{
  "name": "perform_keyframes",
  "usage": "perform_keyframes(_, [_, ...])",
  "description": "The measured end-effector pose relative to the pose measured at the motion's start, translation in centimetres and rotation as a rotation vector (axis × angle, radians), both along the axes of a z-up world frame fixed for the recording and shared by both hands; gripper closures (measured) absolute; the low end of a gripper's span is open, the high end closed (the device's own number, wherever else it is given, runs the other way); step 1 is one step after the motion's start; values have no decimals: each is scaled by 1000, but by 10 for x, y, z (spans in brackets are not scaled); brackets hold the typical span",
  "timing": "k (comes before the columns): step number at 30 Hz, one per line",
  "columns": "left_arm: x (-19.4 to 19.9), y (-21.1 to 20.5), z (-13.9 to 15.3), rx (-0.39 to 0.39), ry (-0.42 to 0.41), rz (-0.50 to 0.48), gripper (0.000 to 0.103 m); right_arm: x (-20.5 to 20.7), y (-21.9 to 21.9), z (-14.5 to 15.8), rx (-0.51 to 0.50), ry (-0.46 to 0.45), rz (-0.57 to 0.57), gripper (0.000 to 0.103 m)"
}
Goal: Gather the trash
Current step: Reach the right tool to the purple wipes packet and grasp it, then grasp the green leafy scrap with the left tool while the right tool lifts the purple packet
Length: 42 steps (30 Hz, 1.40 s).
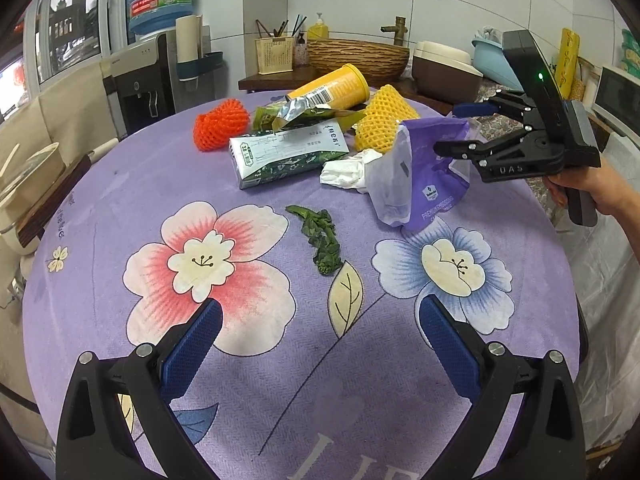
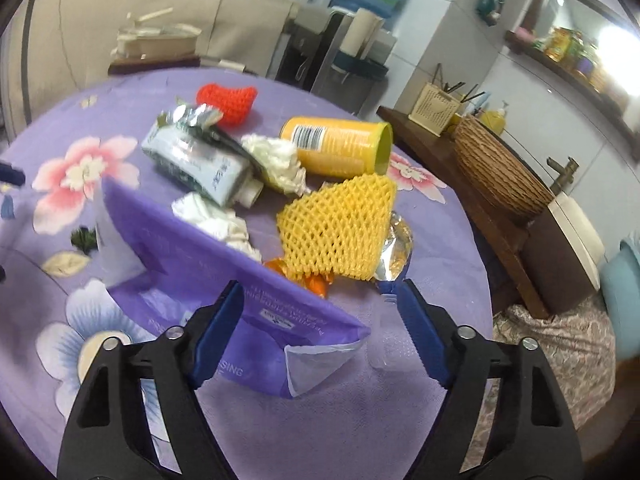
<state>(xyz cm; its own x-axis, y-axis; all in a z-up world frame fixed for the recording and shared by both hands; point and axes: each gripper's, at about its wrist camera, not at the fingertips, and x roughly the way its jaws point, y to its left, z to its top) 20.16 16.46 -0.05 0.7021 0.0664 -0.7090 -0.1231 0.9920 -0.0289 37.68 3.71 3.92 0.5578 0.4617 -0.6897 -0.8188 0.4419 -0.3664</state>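
Purple bag (image 2: pixel 224 280) stands between our right gripper's (image 2: pixel 320 332) parted jaws, unpinched, so we centre its upper edge before squeezing, while our left gripper (image 1: pixel 320 344) waits apart over bare cloth.

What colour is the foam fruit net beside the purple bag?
Yellow foam fruit net, clearest in the right wrist view.

Even, bright indoor light; right wrist view motion-blurred, glare above the wooden shelf (image 2: pixel 568 68); fisheye edges bend darkly.
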Motion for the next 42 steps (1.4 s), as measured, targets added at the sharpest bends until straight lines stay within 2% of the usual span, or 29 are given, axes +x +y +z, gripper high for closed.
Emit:
perform_keyframes(3, [2,5,0,-3,-3,11,5,-14,-1,-7,-43,-16,32,52])
perform_keyframes(4, [3,6,0,-7,-3,15,5,-18,-3,-8,-49,-30,32,55])
perform_keyframes(8, [9,14,-2,-41,0,25,5,-28,-17,-5,-7,1,20,79])
perform_keyframes(12, [20,16,-4,-47,-3,7,8,-37,-29,2,46,64,19,87])
perform_keyframes(15, [33,15,-6,-35,14,-6,18,-44,-35,3,50,72,-20,89])
perform_keyframes(20, [55,15,-12,-42,60,-19,34,-46,-52,10,134,141,-112,90])
perform_keyframes(22, [62,13,-16,-41,82,-35,39,-51,-58,12,178,175,-116,91])
perform_keyframes(24, [67,12,-21,-25,101,-30,45,-58,-61,12,183,169,-120,93])
perform_keyframes(27, [68,15,-25,-70,111,-31,55,-65,-65,10,198,172,-138,94])
perform_keyframes(30, [67,13,-27,-77,107,-33,68,-70,-67,9,212,174,-150,94])
perform_keyframes(33, [66,12,-28,-87,100,-30,87,-73,-68,9,222,175,-158,95])
perform_keyframes(37, [66,13,-27,-106,103,-31,93,-83,-69,9,230,162,-166,95])
perform_keyframes(42, [54,10,-22,-118,72,-35,94,-92,-77,11,276,160,-179,96])
